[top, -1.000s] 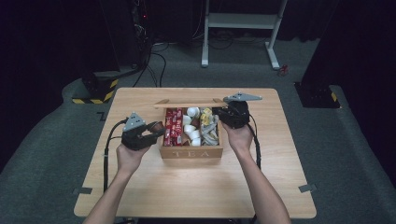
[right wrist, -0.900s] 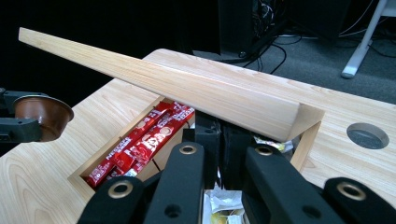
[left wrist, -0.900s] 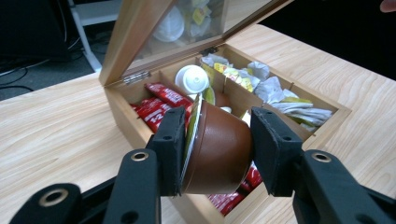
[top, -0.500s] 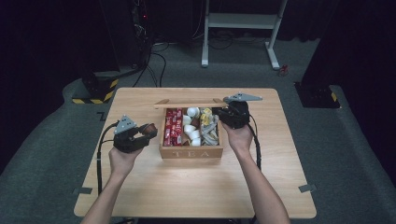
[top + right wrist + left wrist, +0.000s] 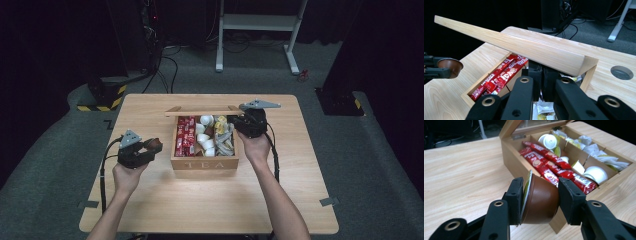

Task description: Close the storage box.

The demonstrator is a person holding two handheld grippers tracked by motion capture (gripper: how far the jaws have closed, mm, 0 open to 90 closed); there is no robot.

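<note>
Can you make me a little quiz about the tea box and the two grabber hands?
1. What is the left gripper holding?
A) a red stick packet
B) a brown capsule
C) a white cup

2. True or false: the lid of the wooden tea box is shut.

3. Which compartment of the box holds the red stick packets, seen from the high view?

Key
1. B: its jaws press on the capsule, out to the box's left.
2. False: the lid stands open, above the right gripper.
3. The left one.

high overhead, two close views, shared tea box [image 5: 204, 163]
</note>
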